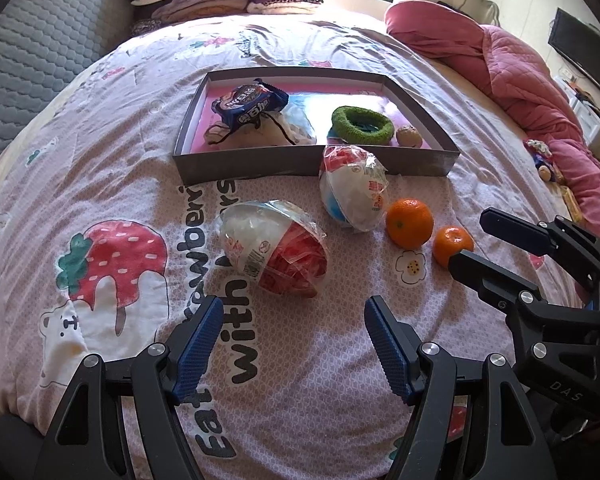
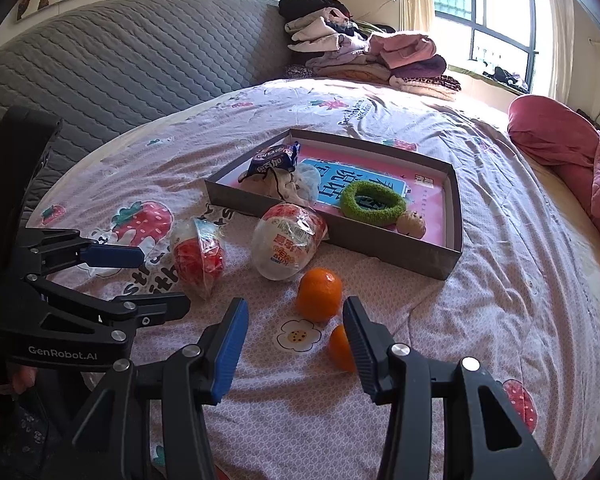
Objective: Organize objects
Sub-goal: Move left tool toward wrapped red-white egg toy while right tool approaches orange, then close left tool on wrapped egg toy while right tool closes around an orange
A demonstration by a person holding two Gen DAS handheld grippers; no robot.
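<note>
The left tongs (image 1: 294,344) stand open over the bedspread (image 1: 300,420), nothing between the blue pads, just short of the red-and-white wrapped egg (image 1: 274,246). The right tongs (image 2: 296,344) are open too, empty, with the nearer orange (image 2: 340,348) half hidden behind the right finger; the left view shows that orange (image 1: 452,245) whole, just off the tip of the right tongs (image 1: 470,236).

Only the right view shows the printing on the tray's (image 2: 412,252) pink floor; only the left view shows the screen by the far wall.

The red-and-white egg lies on its side, long axis slanting from far-left to near-right in the left view. The blue-and-white egg (image 1: 352,188) tilts up against the tray's front wall. The second orange (image 1: 409,223) sits beside it.

Inside the tray: a blue snack packet (image 1: 252,106), a green ring (image 1: 362,125), a small tan ball (image 1: 409,137). Bare bedspread lies open between tongs and tray.
</note>
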